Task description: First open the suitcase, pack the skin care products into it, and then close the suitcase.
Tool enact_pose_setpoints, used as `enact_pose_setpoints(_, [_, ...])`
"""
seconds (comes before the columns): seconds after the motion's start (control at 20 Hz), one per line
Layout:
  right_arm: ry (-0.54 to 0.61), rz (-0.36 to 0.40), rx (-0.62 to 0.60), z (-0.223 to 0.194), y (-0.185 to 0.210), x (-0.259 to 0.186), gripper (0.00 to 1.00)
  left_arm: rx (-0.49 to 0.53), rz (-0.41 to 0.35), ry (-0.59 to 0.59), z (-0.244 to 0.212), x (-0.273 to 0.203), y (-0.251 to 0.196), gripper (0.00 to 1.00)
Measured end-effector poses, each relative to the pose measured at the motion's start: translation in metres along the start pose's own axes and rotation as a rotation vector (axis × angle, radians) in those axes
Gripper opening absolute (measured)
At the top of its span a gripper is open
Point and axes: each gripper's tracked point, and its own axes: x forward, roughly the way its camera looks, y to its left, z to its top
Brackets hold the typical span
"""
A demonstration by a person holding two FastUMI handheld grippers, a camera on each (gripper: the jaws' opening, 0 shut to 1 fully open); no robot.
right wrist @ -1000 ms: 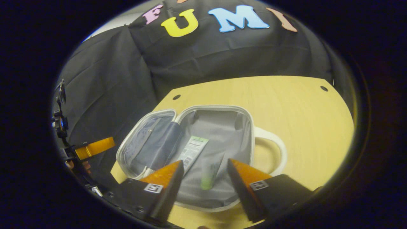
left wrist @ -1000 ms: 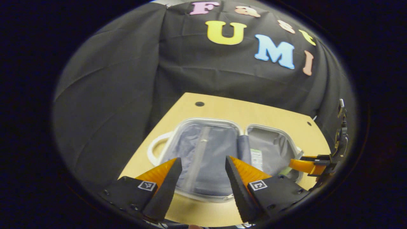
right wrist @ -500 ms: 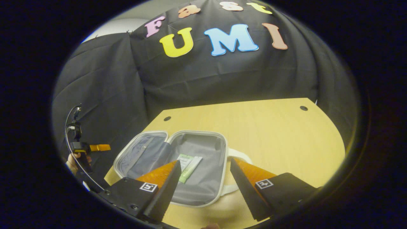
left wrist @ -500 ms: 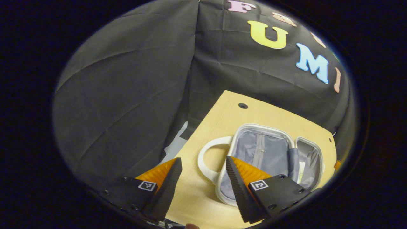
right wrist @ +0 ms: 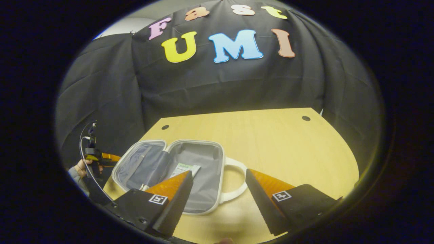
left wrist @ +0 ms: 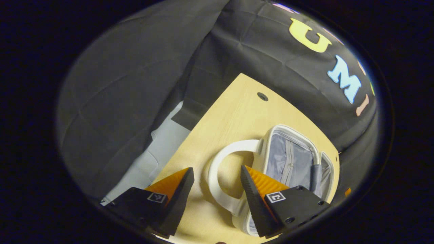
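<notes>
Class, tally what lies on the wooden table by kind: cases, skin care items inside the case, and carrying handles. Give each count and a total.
Open white zip-around suitcases with grey lining: 1
White loop carrying handles: 2
Skin care tubes with a pale green and white label, in the open half: 1
Total: 4

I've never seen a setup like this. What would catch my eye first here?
Probably the small suitcase lying wide open on the wooden table, grey lining up, with a skin care product in its right half. A white loop handle sticks out at each end. The right gripper hovers open near one handle, the left gripper open near the other.
</notes>
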Motion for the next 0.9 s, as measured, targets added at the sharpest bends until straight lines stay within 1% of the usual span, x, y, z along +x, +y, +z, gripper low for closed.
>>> enact_pose_setpoints(0.1, [-0.005, -0.018, 0.0, 0.002, -0.006, -0.005, 0.95, -0.042, -0.023, 0.009, -0.004, 0.007, 0.0, 0.92])
enact_pose_setpoints(0.2, [-0.011, -0.035, 0.003, 0.002, -0.014, -0.008, 0.95, -0.08, -0.043, 0.021, -0.008, 0.013, -0.003, 0.85])
enact_pose_setpoints(0.35, [-0.014, -0.052, 0.026, 0.0, -0.025, -0.013, 0.96, -0.114, -0.046, 0.05, -0.019, 0.018, -0.003, 0.37])
enact_pose_setpoints(0.4, [-0.015, -0.058, 0.032, 0.0, -0.028, -0.016, 0.95, -0.118, -0.023, 0.03, -0.016, 0.018, 0.003, 0.33])
enact_pose_setpoints(0.45, [-0.017, -0.063, 0.036, -0.001, -0.032, -0.018, 0.96, -0.146, -0.029, 0.027, -0.012, 0.019, 0.001, 0.25])
enact_pose_setpoints(0.5, [-0.016, -0.065, 0.04, -0.002, -0.035, -0.02, 0.95, -0.153, -0.04, 0.024, -0.009, 0.011, -0.002, 0.17])
enact_pose_setpoints(0.55, [-0.018, -0.065, 0.044, -0.003, -0.036, -0.021, 0.96, -0.16, -0.048, 0.007, -0.007, 0.006, -0.004, 0.17])
enact_pose_setpoints(0.6, [-0.022, -0.064, 0.045, -0.002, -0.038, -0.022, 0.96, -0.156, -0.058, -0.007, -0.003, 0.002, -0.009, 0.13])
enact_pose_setpoints(0.65, [-0.025, -0.065, 0.047, -0.002, -0.04, -0.023, 0.95, -0.155, -0.053, -0.023, -0.001, -0.006, -0.012, 0.12])
enact_pose_setpoints(0.7, [-0.028, -0.061, 0.051, -0.001, -0.042, -0.024, 0.96, -0.143, -0.061, -0.03, 0.005, -0.015, -0.022, 0.08])
enact_pose_setpoints(0.75, [-0.032, -0.055, 0.055, 0.0, -0.042, -0.025, 0.96, -0.116, -0.064, -0.043, 0.008, -0.027, -0.03, 0.08])
enact_pose_setpoints(0.8, [-0.037, -0.048, 0.059, 0.001, -0.042, -0.025, 0.9, -0.082, -0.06, -0.059, 0.014, -0.04, -0.037, 0.08])
enact_pose_setpoints(0.85, [-0.043, -0.042, 0.06, 0.003, -0.044, -0.024, 0.96, -0.049, -0.071, -0.082, 0.021, -0.053, -0.051, 0.08])
enact_pose_setpoints(0.9, [-0.048, -0.035, 0.061, 0.005, -0.045, -0.024, 0.9, -0.024, -0.084, -0.111, 0.031, -0.072, -0.067, 0.08])
